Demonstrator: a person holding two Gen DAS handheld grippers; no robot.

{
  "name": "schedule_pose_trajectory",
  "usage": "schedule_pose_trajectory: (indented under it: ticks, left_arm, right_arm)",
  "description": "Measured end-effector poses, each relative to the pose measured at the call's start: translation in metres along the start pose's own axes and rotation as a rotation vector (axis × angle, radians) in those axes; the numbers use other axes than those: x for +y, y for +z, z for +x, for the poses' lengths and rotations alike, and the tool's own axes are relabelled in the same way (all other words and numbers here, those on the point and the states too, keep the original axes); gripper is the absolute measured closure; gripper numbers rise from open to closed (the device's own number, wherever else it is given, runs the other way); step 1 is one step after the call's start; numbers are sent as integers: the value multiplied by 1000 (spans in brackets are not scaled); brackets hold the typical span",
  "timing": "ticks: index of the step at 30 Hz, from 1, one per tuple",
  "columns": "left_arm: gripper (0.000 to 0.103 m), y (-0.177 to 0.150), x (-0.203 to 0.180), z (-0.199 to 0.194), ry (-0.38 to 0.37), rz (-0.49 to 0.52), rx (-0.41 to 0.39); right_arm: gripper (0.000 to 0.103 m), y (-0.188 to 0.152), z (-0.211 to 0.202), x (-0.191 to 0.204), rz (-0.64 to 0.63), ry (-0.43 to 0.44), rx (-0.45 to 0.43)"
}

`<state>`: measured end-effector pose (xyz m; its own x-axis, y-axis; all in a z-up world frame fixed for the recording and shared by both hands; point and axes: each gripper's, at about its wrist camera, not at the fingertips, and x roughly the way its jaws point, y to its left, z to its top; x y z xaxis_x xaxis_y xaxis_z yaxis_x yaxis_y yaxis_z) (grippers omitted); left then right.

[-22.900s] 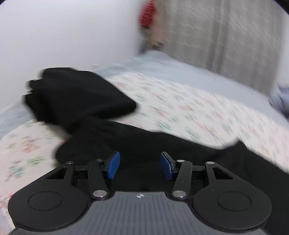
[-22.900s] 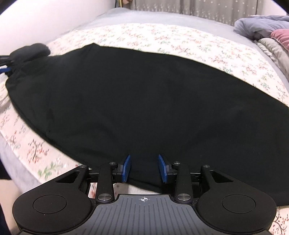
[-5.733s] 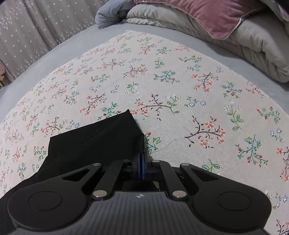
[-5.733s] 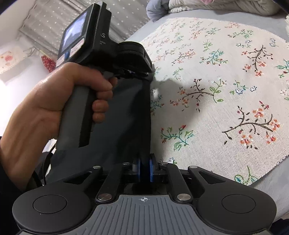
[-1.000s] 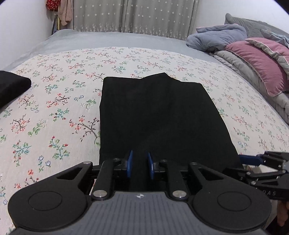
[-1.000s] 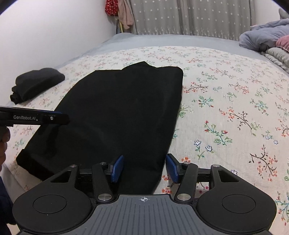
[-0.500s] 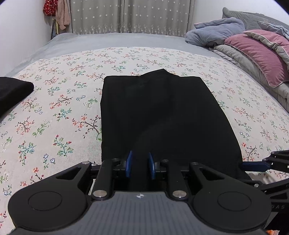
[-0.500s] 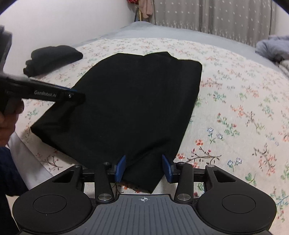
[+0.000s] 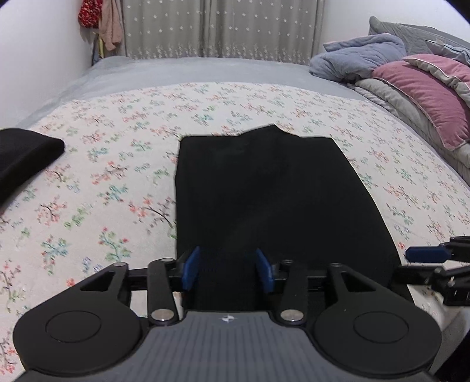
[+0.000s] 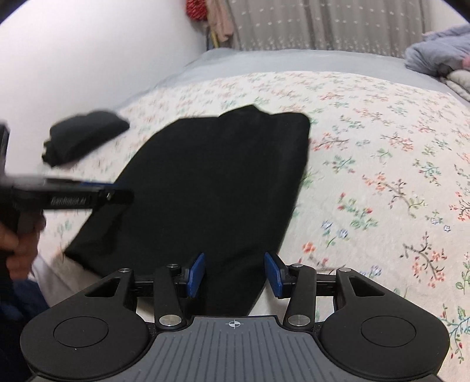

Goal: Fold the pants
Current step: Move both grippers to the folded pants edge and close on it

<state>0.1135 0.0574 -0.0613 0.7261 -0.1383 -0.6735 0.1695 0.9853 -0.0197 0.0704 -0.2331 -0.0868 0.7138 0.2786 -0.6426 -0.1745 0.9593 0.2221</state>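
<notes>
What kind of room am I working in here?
Most likely a bedroom: the black pants lie on a bed with a floral sheet, pillows and a bunched quilt are piled at one side, and a starred curtain hangs behind.

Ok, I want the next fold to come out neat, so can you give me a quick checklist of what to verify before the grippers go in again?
1. Pants lie flat on the bedspread: ok.
2. Far edge even: not ok, a small peak sticks up at the middle.
3. Left gripper has let go: ok, its jaws have just been opening, near edge between them, unpinched.
4. Right gripper free: ok, open over the near corner.
5. Other black pile clear of the pants: ok.
6. Layers underneath aligned: cannot tell.
</notes>
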Motion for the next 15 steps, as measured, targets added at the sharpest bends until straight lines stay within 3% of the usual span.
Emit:
schedule_pose_trajectory:
  ticks: [4, 7, 11, 15]
  left_arm:
    - [22, 7, 5, -2, 15, -19, -24]
    - [2, 15, 11, 4, -11, -38, -39]
    - [0, 25, 26, 18, -39, -112, -31]
    - [0, 30, 51, 35, -161, -284, 18]
  right_arm:
    - [55, 10, 3, -11, 46, -15, -25]
    - [49, 17, 11, -21, 108, 18, -49]
    - [45, 23, 27, -38, 248, 82, -71]
    - [45, 18, 43, -54, 381, 134, -75]
